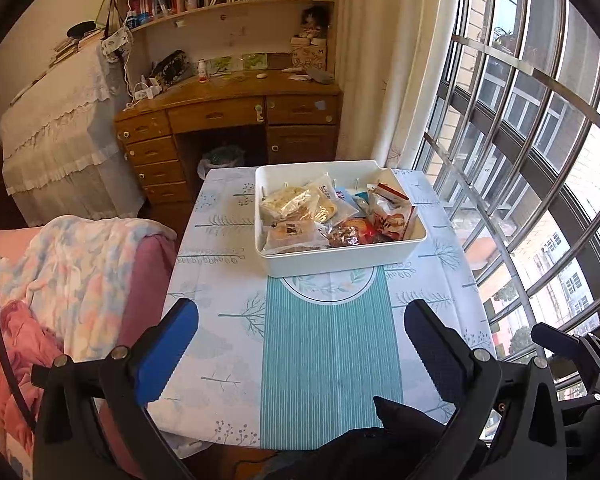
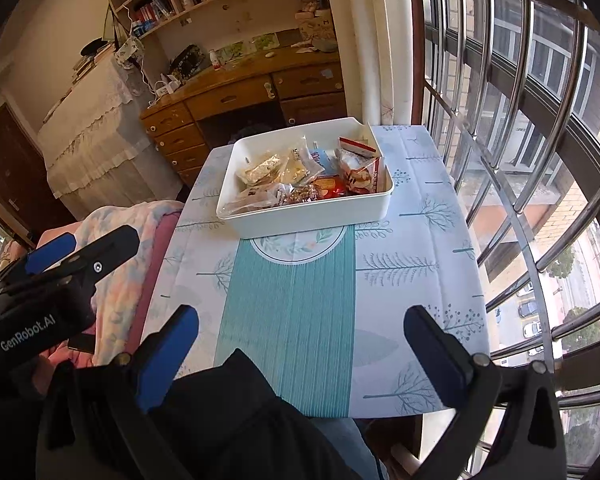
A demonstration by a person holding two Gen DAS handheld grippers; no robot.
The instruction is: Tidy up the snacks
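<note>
Currently, a white bin [image 1: 342, 258] is seen on the far half of a table [image 1: 220, 264] covered by a tree-print cloth, and the snacks [image 1: 332, 216] are all held inside the bin: pale cracker packets [image 1: 290, 200] at its left, a red-and-white bag [image 1: 392, 210] upright at its right, and a brown wrapped cake [image 1: 290, 232] at its near left. A teal striped runner [image 1: 328, 360] is laid from the bin toward the near edge. Well short of the bin, the left gripper [image 1: 300, 344] is held above the near part of the table, fingers spread wide with nothing between them. The right gripper [image 2: 300, 340] is likewise held released and empty. A desk [image 1: 228, 116] is seen beyond the bin, a barred window [image 1: 540, 160] to its right.
</note>
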